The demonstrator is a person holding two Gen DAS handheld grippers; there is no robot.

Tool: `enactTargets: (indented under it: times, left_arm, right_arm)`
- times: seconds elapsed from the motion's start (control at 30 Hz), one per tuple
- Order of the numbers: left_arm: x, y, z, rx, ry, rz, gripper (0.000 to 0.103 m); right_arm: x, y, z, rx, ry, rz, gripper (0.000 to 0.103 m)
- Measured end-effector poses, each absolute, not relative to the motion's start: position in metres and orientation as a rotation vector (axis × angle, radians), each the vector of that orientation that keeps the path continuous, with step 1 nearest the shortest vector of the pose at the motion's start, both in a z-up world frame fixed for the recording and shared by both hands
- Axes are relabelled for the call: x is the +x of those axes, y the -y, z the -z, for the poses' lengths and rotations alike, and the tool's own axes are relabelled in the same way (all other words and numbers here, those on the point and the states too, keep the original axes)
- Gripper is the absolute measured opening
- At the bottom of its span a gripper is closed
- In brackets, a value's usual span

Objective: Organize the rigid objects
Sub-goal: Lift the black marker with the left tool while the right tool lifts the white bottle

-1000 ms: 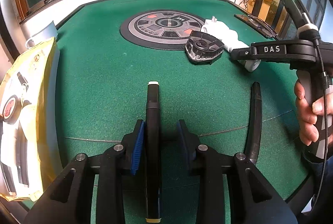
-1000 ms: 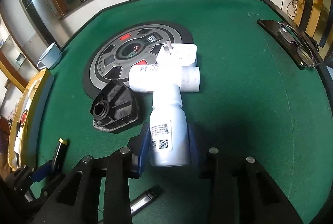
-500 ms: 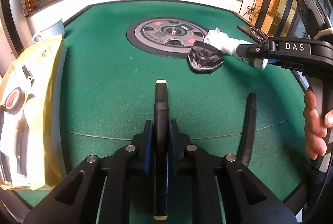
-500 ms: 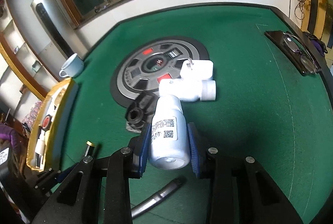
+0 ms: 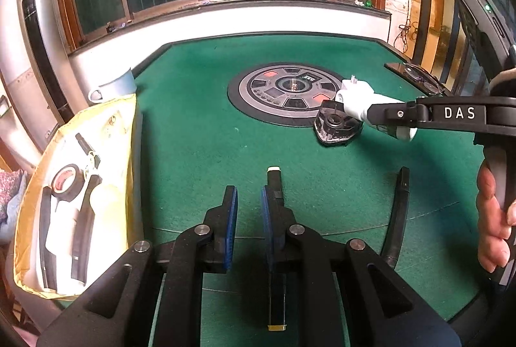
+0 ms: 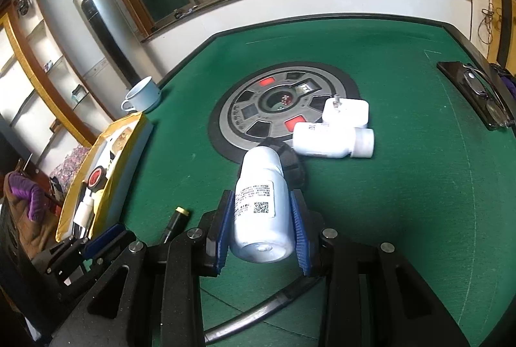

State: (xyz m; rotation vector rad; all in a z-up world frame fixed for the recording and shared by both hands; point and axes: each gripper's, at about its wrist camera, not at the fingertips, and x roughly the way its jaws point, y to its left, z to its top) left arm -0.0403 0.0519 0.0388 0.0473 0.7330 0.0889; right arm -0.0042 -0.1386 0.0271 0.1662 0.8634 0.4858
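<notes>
On the green counter (image 5: 200, 134): I see my things spread out.
Left gripper (image 5: 249, 219): my pads are apart and hold nothing.
Black pen (image 5: 274, 182): it lies flat on the counter, just under my right pad, gold end near me.
Right gripper (image 6: 260, 229): it is clamped on the white bottle (image 6: 261, 202), lifted off the counter, cap end pointing away.
Second white bottle (image 6: 332, 141): on its side, touching the white plug (image 6: 346, 111).
Black cap part (image 5: 335, 128): beside the round grey panel (image 5: 283, 91).
Yellow tray (image 5: 125, 134): at the left edge, with tape (image 5: 66, 182) inside.
Blue cup (image 6: 142, 95): behind the tray.
Curved black bar (image 5: 398, 211): flat, near my right side.
</notes>
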Motion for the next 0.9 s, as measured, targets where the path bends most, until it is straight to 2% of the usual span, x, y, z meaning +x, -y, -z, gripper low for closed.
enactTargets:
  times: [0.6,0.9]
  left_arm:
    - [-0.048,-0.049,-0.050,0.055,-0.687,-0.105,0.013]
    - [-0.060,-0.071,-0.071,-0.042,-0.642,-0.087,0.013]
  right_arm:
    - [-0.014,0.129,-0.029,0.156,-0.833,-0.523,0.030]
    - [-0.028,0.113,-0.032,0.144,-0.822,-0.571,0.031]
